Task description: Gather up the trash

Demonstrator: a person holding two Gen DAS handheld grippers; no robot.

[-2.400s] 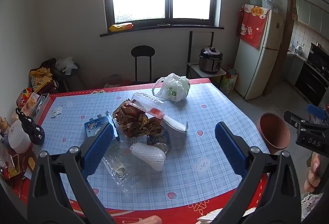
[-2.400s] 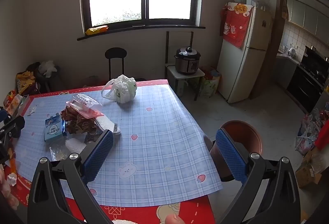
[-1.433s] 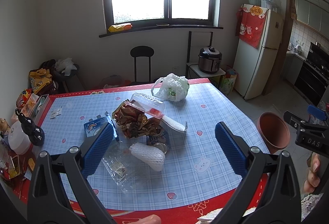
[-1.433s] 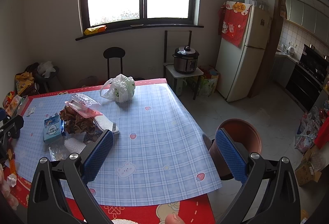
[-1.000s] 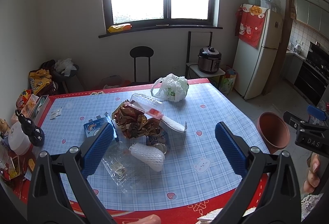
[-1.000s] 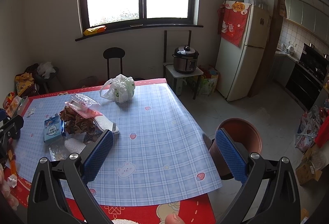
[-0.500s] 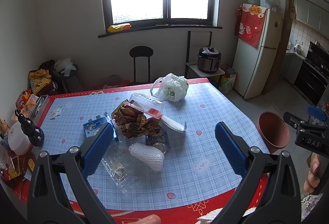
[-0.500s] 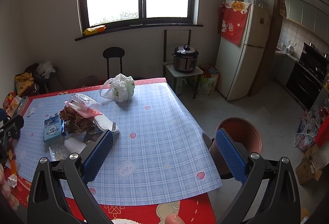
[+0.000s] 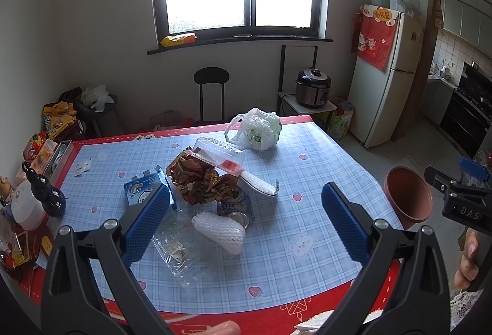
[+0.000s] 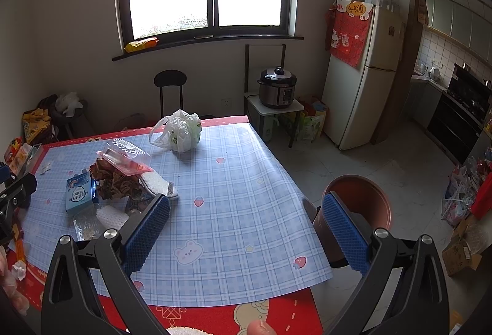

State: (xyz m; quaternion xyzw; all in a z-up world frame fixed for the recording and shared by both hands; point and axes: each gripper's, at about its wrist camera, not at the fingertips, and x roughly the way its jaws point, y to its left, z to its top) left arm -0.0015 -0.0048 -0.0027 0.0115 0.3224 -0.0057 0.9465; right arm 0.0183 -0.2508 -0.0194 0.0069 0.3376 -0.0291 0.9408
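Note:
A pile of trash lies on the blue checked table [image 9: 307, 181]: a white foam net sleeve [image 9: 220, 227], a clear plastic wrapper [image 9: 176, 245], crumpled brown-gold wrappers [image 9: 200, 181], a clear clamshell box [image 9: 220, 152], a blue carton [image 9: 140, 190], a crushed can [image 9: 238, 216] and a white plastic bag [image 9: 258, 129]. My left gripper [image 9: 246, 221] is open and empty above the near table edge. My right gripper [image 10: 246, 230] is open and empty, right of the pile [image 10: 120, 178]. A brown bin [image 10: 356, 212] stands on the floor at the table's right.
Bottles, snack packs and a white jar [image 9: 24, 202] crowd the table's left edge. A black stool [image 9: 211, 89], a rice cooker [image 9: 313, 87] on a small stand and a fridge [image 9: 384, 79] stand beyond the table.
Both grippers have stayed open and nearly still; the views have only drifted slightly. Nothing on the table has moved.

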